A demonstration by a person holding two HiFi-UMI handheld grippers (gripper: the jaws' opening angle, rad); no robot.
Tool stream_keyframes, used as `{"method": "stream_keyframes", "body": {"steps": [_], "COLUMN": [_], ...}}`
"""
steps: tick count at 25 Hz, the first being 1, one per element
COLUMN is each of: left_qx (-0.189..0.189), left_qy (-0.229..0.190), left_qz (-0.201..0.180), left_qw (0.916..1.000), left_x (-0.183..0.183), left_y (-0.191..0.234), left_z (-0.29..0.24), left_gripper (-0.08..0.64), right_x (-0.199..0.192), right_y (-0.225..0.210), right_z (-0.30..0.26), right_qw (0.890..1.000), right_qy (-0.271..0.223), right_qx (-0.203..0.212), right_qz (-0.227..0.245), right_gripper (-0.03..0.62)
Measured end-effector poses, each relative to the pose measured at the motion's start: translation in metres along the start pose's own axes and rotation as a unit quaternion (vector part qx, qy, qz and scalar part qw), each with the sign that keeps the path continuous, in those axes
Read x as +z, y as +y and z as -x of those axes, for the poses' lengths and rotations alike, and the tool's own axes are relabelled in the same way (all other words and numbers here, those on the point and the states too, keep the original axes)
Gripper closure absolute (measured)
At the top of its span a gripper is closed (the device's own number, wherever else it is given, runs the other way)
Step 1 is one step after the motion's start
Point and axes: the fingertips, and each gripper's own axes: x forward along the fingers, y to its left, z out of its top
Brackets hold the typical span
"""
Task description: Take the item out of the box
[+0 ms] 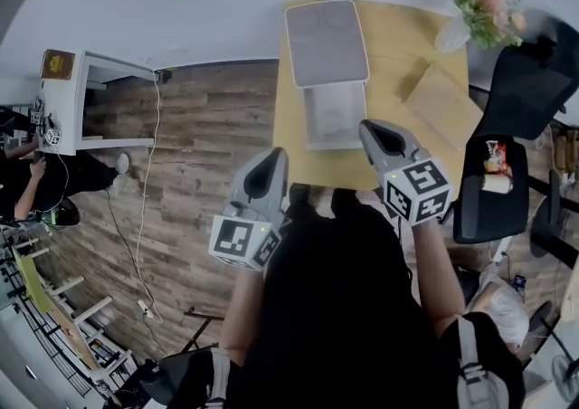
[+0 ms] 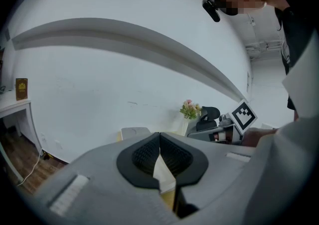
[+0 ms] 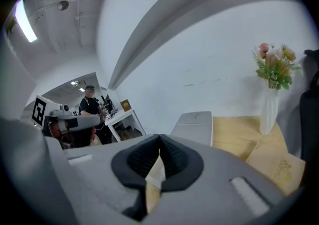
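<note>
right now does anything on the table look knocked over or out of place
Nothing stands out. The pale grey plastic box sits square on the light wooden table with its lid open behind it, the white vase of flowers stands upright, and the tan cardboard package lies flat.

— What's the room like around you?
— A plain white wall (image 1: 226, 0) is ahead of me. The floor (image 1: 199, 154) is dark wood planks, and a pale yellow table (image 1: 398, 36) stands against the wall.
— Any other furniture?
— A white desk (image 1: 86, 99) to my left. On my right is a black office chair (image 1: 520, 95), near a vase of pink flowers (image 1: 488, 11) on the table's corner.
</note>
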Motion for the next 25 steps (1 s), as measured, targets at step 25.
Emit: {"method": "stream_keyframes", "body": {"steps": [25], "left_qx": [0.026], "left_qy": [0.009], "left_qz": [0.022], "left_qw": [0.9994], "left_x": [-0.021], "left_y": [-0.009], "left_z": [-0.002], "left_gripper": [0.551], "right_x": [-0.072], "right_y": [-0.003], "right_z": [-0.045], "right_qw": [0.993], "right_qy": [0.104], "right_qx": [0.043], "right_qz": [0.045], "right_gripper": [0.506]}}
